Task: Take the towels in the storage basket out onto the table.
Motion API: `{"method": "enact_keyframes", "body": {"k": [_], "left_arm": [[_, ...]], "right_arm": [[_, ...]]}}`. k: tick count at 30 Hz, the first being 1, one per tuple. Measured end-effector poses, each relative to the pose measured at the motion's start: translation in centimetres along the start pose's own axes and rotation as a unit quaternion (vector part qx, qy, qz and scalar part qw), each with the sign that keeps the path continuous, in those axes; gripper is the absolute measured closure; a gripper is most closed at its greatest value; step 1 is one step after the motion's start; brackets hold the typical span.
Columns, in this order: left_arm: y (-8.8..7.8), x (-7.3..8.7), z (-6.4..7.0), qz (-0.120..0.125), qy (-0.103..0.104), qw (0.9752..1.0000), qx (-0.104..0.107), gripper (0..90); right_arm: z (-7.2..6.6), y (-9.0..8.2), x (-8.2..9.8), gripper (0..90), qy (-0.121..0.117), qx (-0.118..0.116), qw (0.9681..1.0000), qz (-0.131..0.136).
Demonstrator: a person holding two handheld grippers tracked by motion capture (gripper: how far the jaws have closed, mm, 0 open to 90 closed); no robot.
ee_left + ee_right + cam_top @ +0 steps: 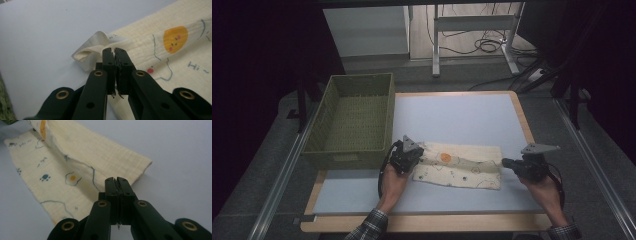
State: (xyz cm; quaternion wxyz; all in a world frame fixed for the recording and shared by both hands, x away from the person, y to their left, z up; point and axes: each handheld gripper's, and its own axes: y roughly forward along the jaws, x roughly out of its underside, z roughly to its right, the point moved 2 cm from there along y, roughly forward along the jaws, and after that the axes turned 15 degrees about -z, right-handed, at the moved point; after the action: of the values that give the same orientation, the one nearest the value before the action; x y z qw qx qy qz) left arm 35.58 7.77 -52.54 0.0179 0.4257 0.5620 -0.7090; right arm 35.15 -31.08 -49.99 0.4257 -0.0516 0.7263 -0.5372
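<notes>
A cream cloth (462,167) printed with small drawings and an orange face lies as a long strip on the pale blue mat (452,115). My left gripper (418,155) is at the cloth's left end. Its jaws are shut, and a raised fold of the cloth (97,50) is pinched at their tips (115,51). At the right end, my right gripper (505,162) is shut as well. In the right gripper view a lifted layer of the cloth (82,152) runs straight into its closed tips (116,181), above the layer that lies flat.
A green woven basket (347,159) stands at the mat's left side, close behind my left gripper. The mat's wooden-edged board (522,115) ends just right of my right hand. Table legs and cables are on the floor beyond.
</notes>
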Motion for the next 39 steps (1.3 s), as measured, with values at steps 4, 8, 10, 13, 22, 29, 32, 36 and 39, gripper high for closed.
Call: {"method": "enact_keyframes", "body": {"k": [4, 8, 10, 13, 22, 29, 32, 36, 39], "left_arm": [[-0.6, 0.9, 0.3, 0.0, 0.004, 1.0, 0.008, 87.4], [-0.9, 1.7, 0.6, -0.003, 0.008, 0.9999, 0.01, 87.2], [-0.8, 2.1, 0.6, -0.008, 0.008, 0.9999, 0.013, 87.0], [-0.7, 2.7, 0.5, -0.017, 0.006, 0.9997, 0.017, 85.9], [-2.2, 5.0, 0.6, -0.039, 0.0, 0.9986, 0.034, 70.0], [-3.3, 5.4, 0.2, -0.043, -0.02, 0.9968, 0.065, 64.9], [-3.6, 5.3, 0.1, -0.044, -0.022, 0.9968, 0.062, 63.2], [-4.1, 5.6, -0.1, -0.045, -0.034, 0.9971, 0.051, 61.6], [-4.4, 6.1, -0.3, -0.047, -0.041, 0.997, 0.046, 61.3]], "right_arm": [[-0.8, -0.1, 0.9, 87.9, -0.004, -0.01, 0.9999, -0.001], [-1.2, -0.2, 1.5, 87.9, -0.005, -0.014, 0.9999, -0.003], [-1.4, -0.1, 1.8, 87.7, -0.004, -0.018, 0.9998, -0.002], [-1.8, 0.1, 2.2, 87.3, -0.005, -0.024, 0.9997, -0.004], [-3.1, -0.4, 3.3, 80.8, -0.016, -0.028, 0.9994, -0.013], [-3.0, -1.6, 3.6, 77.3, -0.009, -0.023, 0.9997, -0.009], [-2.9, -1.2, 3.8, 76.7, -0.008, -0.025, 0.9996, -0.014], [-3.0, -0.9, 4.0, 76.1, -0.009, -0.025, 0.9995, -0.019], [-2.8, -1.1, 4.1, 75.6, -0.007, -0.023, 0.9996, -0.017]]}}
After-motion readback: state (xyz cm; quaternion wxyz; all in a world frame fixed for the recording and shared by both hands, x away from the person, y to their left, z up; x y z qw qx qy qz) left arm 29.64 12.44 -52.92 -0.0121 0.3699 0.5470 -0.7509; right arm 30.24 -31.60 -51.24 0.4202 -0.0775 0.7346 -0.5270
